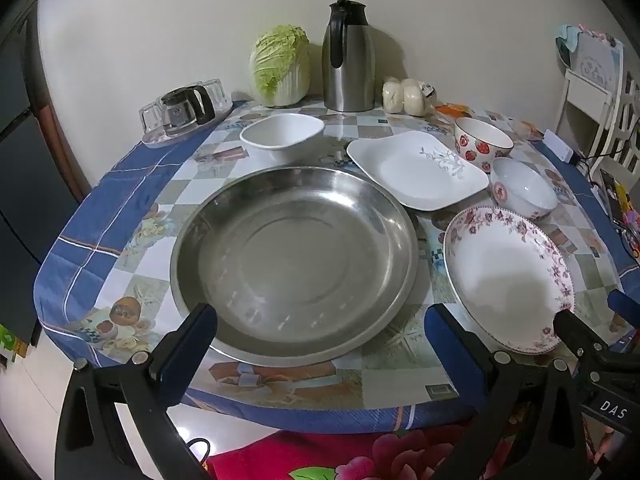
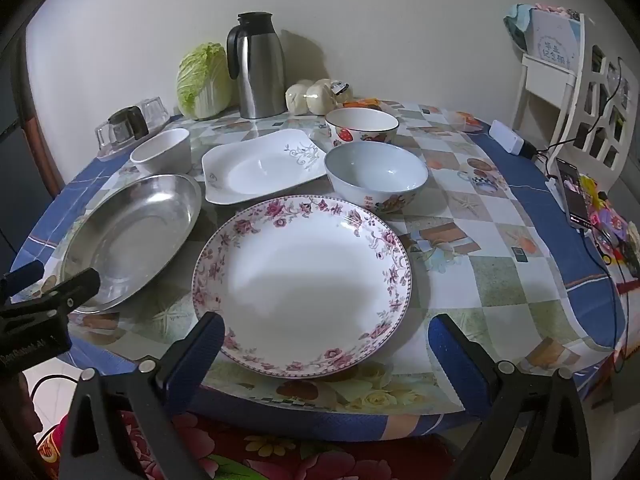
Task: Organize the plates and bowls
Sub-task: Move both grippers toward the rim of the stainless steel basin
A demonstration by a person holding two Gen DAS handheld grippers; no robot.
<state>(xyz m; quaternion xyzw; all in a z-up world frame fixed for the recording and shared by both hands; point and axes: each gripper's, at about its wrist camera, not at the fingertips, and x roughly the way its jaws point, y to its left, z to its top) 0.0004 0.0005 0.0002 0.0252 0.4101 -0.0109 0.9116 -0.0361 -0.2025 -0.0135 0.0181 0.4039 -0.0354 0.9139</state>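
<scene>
**Dishes spread over the worktop, both tools wide apart**

Left wrist view: the left tool (image 1: pixel 320 344) hangs above the near edge of the worktop (image 1: pixel 100 216), its blue-padded fingers spread wide with nothing between them. Straight ahead lies a large steel basin (image 1: pixel 294 264), empty. Beyond it, to the left, stands a white square bowl (image 1: pixel 282 134); to the right lies a white rectangular plate (image 1: pixel 418 170) with a grey vine print. Right of the basin sits a floral-rimmed plate (image 1: pixel 508 276), with a pale blue bowl (image 1: pixel 524 188) behind it and a strawberry-print bowl (image 1: pixel 482 142) farther back. Along the far wall stand a napa cabbage (image 1: pixel 282 66), a steel thermal jug (image 1: pixel 348 56) and a bag of steamed buns (image 1: pixel 404 94). The right tool's finger shows at the near right edge.

Right wrist view: the right tool (image 2: pixel 326 354) is likewise spread wide and empty, hovering over the near rim of the floral-rimmed plate (image 2: pixel 302 284). The steel basin (image 2: pixel 132 236) lies to the left, just beside that plate. The pale blue bowl (image 2: pixel 376 178) stands just behind the plate, the rectangular plate (image 2: pixel 260 166) to its left, the strawberry-print bowl (image 2: pixel 362 124) farther back.
</scene>
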